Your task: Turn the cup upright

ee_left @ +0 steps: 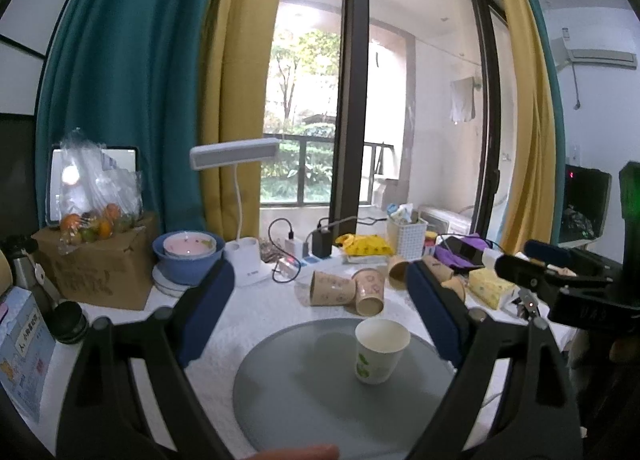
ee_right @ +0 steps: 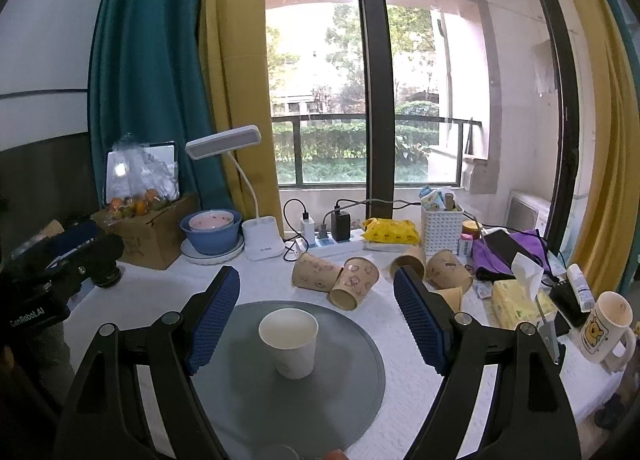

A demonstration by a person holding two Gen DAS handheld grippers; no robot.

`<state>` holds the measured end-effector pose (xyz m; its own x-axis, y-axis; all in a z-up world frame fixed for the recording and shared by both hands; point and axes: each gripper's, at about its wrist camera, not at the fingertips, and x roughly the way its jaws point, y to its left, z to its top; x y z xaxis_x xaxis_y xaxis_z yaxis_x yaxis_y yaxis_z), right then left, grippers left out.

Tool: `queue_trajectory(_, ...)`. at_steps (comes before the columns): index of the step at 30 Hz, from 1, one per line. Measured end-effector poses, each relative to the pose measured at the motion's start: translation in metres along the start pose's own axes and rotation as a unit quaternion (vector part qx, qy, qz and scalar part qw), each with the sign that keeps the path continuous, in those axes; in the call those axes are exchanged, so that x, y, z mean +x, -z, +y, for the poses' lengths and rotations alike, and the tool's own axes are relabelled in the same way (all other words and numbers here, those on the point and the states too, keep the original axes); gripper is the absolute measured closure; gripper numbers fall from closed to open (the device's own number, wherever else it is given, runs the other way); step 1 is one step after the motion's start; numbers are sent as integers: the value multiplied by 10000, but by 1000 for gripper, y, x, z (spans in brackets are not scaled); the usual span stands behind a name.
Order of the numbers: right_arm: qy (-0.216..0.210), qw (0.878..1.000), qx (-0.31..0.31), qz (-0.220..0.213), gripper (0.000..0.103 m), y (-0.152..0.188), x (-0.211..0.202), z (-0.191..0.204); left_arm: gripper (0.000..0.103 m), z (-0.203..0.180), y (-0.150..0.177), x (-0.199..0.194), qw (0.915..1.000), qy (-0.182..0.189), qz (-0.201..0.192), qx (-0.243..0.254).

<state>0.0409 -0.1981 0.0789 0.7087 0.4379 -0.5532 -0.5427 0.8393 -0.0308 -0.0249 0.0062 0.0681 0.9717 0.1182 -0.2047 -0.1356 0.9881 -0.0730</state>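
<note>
A white paper cup (ee_left: 380, 350) with a green print stands upright, mouth up, on a round grey mat (ee_left: 304, 392). It also shows in the right wrist view (ee_right: 291, 342), near the middle of the mat (ee_right: 240, 400). My left gripper (ee_left: 320, 300) is open and empty, its blue pads either side of the scene above the mat. My right gripper (ee_right: 316, 300) is open and empty too, with the cup standing between and just below its pads, apart from both.
Several brown paper cups (ee_right: 354, 286) lie on their sides behind the mat. A blue bowl (ee_right: 212, 234), desk lamp (ee_right: 260, 240), power strip, white basket (ee_right: 440, 228), tissue pack (ee_right: 516, 302) and a bear mug (ee_right: 606, 328) stand around. A cardboard box (ee_left: 100, 264) sits left.
</note>
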Motion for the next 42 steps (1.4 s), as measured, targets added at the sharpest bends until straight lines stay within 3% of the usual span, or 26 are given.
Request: queue_trajectory(42,-74,9999,-36,128,21,7,7,6,14,-4,8,4,9998,158,119,-33)
